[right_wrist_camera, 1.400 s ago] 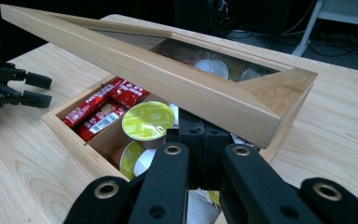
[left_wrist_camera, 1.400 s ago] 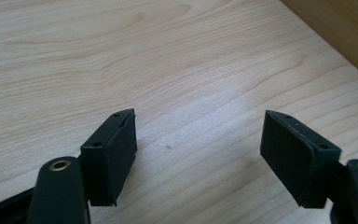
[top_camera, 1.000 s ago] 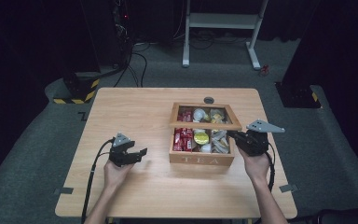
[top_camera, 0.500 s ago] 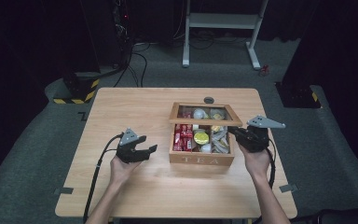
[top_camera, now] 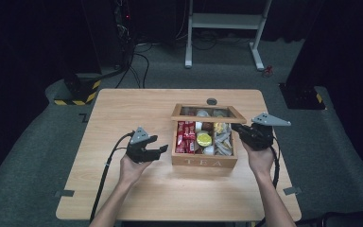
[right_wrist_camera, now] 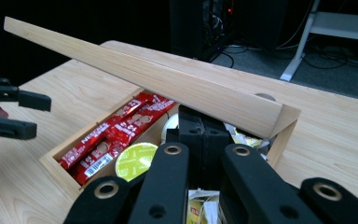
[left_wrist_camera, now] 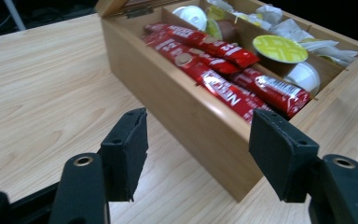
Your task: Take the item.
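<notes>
Right gripper (right_wrist_camera: 200,128) tips hide packets in tea box (right_wrist_camera: 279,135).

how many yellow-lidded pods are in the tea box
1 in plain sight: a yellow pod in the middle compartment of the box, right of the red sachets. White-lidded pods sit beside it; more yellow ones may be hidden beneath.

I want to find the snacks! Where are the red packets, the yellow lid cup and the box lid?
red packets (left_wrist_camera: 219,70), left gripper view, on a packet's middle.
yellow lid cup (left_wrist_camera: 279,48), left gripper view, on its foil top.
box lid (right_wrist_camera: 168,79), right gripper view, on its wooden frame.
</notes>
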Available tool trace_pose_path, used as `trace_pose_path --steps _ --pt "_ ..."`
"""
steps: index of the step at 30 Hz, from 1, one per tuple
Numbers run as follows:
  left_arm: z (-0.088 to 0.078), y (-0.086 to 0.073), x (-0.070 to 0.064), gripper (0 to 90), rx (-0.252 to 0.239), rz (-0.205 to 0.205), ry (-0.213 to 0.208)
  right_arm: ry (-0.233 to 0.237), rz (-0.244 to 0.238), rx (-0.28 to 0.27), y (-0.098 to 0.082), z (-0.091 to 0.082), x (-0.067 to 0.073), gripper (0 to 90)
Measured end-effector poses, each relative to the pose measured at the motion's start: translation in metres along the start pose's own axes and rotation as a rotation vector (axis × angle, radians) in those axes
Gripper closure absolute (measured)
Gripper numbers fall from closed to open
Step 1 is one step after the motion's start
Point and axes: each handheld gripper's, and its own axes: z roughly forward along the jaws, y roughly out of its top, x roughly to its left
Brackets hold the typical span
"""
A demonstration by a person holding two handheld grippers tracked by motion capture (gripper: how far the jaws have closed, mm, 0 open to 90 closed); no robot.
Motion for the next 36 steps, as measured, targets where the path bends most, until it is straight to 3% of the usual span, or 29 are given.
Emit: trace_pose_path --steps 15,20,22,28,30,32,33,34,36 --pt "0.018 0.018 -0.014 31.2 0.007 0.047 -0.046 0.003 0.006 -0.021 0.005 0.002 -0.004 90.0" --pt "0.026 0.012 -0.017 29.8 -0.006 0.017 -0.069 0.02 0.013 -0.021 -0.001 0.003 -0.007 90.0" --pt "0.032 0.014 -0.019 29.7 0.011 0.02 -0.065 0.025 0.017 -0.019 0.001 0.003 -0.008 90.0" --pt "0.044 0.02 -0.034 29.2 0.026 0.054 -0.084 0.003 -0.011 -0.023 0.013 -0.004 -0.009 89.9" --pt "0.046 0.024 -0.038 29.1 0.037 0.073 -0.062 -0.001 -0.011 -0.023 0.018 -0.007 -0.012 89.9" --pt "0.043 0.027 -0.044 29.1 0.02 0.082 -0.07 -0.009 -0.014 -0.048 0.023 -0.013 -0.011 90.0" --pt "0.043 0.029 -0.046 29.6 0.01 0.108 -0.064 -0.006 -0.02 -0.05 0.024 -0.014 -0.009 90.0" --pt "0.044 0.03 -0.046 30.8 0.024 0.118 -0.051 -0.024 -0.057 -0.035 0.027 -0.013 -0.007 90.0" --pt "0.048 0.032 -0.045 30.5 0.045 0.092 -0.06 -0.035 -0.068 -0.017 0.03 -0.011 -0.006 90.0"
